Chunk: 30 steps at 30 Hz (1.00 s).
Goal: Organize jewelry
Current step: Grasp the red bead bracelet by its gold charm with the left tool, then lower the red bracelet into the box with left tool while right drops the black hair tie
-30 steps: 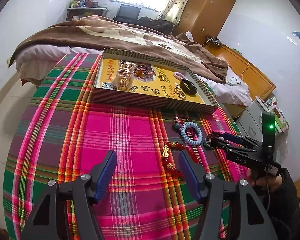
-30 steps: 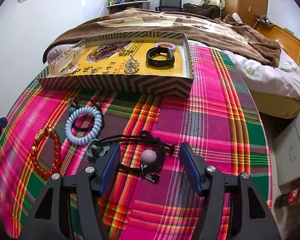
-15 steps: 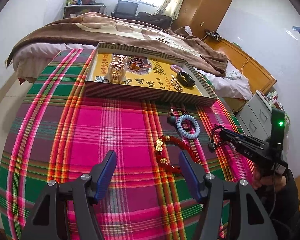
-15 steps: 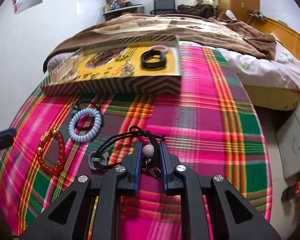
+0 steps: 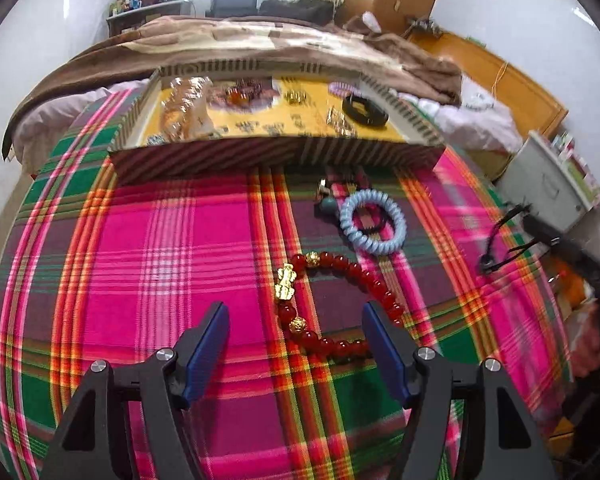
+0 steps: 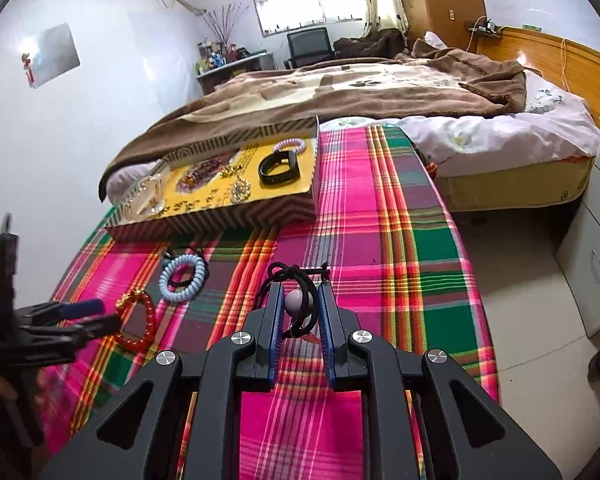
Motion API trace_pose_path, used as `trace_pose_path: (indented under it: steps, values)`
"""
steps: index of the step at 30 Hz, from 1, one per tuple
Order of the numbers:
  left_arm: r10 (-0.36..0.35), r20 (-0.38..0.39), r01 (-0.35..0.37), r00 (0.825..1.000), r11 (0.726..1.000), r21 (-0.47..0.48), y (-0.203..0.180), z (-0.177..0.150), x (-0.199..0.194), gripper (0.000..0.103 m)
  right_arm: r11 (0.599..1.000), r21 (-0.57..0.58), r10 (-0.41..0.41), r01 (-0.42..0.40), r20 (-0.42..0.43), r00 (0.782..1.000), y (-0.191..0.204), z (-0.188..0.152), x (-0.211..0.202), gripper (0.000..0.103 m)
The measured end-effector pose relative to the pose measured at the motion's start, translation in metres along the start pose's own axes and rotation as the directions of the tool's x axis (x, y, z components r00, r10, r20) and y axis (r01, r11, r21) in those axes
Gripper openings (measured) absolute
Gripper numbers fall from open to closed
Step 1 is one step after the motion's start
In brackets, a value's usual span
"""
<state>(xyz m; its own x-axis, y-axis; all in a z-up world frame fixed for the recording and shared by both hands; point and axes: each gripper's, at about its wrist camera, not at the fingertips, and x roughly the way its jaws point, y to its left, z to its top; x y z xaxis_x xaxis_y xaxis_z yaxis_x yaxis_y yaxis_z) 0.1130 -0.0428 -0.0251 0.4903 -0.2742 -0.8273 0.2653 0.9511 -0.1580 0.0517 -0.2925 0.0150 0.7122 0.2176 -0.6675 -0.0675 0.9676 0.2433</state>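
My right gripper (image 6: 300, 294) is shut on a black cord necklace (image 6: 290, 276) with a pale bead and holds it lifted above the plaid cloth; the cord also hangs at the right in the left wrist view (image 5: 500, 248). My left gripper (image 5: 296, 320) is open, low over a red bead bracelet (image 5: 340, 304) with gold charms, which lies between its fingers. A light blue coil bracelet (image 5: 372, 222) lies beyond it. The striped jewelry box (image 5: 276, 156) with a yellow floor holds a black band (image 5: 366, 110) and several other pieces.
The round table carries a pink plaid cloth (image 5: 160, 248). A bed with a brown blanket (image 6: 360, 88) stands behind the box. A grey drawer unit (image 5: 552, 184) stands to the right. The table edge falls off to floor on the right (image 6: 520, 300).
My right gripper closed on the black cord necklace and lifted it off the cloth. My left gripper moved forward and right until the red bracelet lay between its open fingers.
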Motion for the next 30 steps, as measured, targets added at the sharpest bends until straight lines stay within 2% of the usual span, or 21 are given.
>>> trace_pose_path:
  steps: [8, 14, 15, 17, 19, 22, 23, 30]
  values:
    - [0.101, 0.009, -0.101, 0.995, 0.99, 0.101, -0.015, 0.001, 0.01, 0.068, 1.0, 0.01, 0.025, -0.025, 0.032, 0.999, 0.0, 0.001, -0.013, 0.017]
    - [0.107, 0.034, -0.11, 0.994, 0.988, 0.109, -0.014, 0.004, 0.013, 0.068, 0.999, 0.002, 0.036, -0.036, 0.04, 0.999, 0.005, 0.0, -0.016, 0.017]
    - [0.107, 0.036, -0.111, 0.994, 0.988, 0.108, -0.014, 0.005, 0.013, 0.064, 0.999, 0.001, 0.037, -0.037, 0.039, 0.999, 0.006, 0.0, -0.016, 0.017]
    - [0.109, 0.047, -0.114, 0.993, 0.987, 0.112, -0.013, 0.007, 0.013, 0.05, 0.999, -0.001, 0.041, -0.041, 0.04, 0.998, 0.007, -0.001, -0.016, 0.017]
    - [0.121, 0.051, -0.126, 0.991, 0.987, 0.104, -0.01, 0.009, 0.012, 0.029, 0.999, -0.001, 0.043, -0.043, 0.038, 0.998, 0.008, -0.002, -0.016, 0.017]
    - [0.128, 0.052, -0.133, 0.99, 0.986, 0.102, -0.008, 0.01, 0.012, 0.013, 0.999, 0.0, 0.046, -0.046, 0.035, 0.998, 0.009, -0.003, -0.016, 0.017]
    - [0.127, 0.053, -0.132, 0.99, 0.986, 0.102, -0.007, 0.01, 0.011, 0.01, 0.999, 0.0, 0.046, -0.046, 0.034, 0.998, 0.009, -0.003, -0.016, 0.017]
    - [0.114, 0.058, -0.118, 0.992, 0.991, 0.067, -0.003, 0.007, 0.006, 0.01, 0.999, -0.002, 0.042, -0.042, 0.037, 0.998, 0.01, -0.003, -0.016, 0.017]
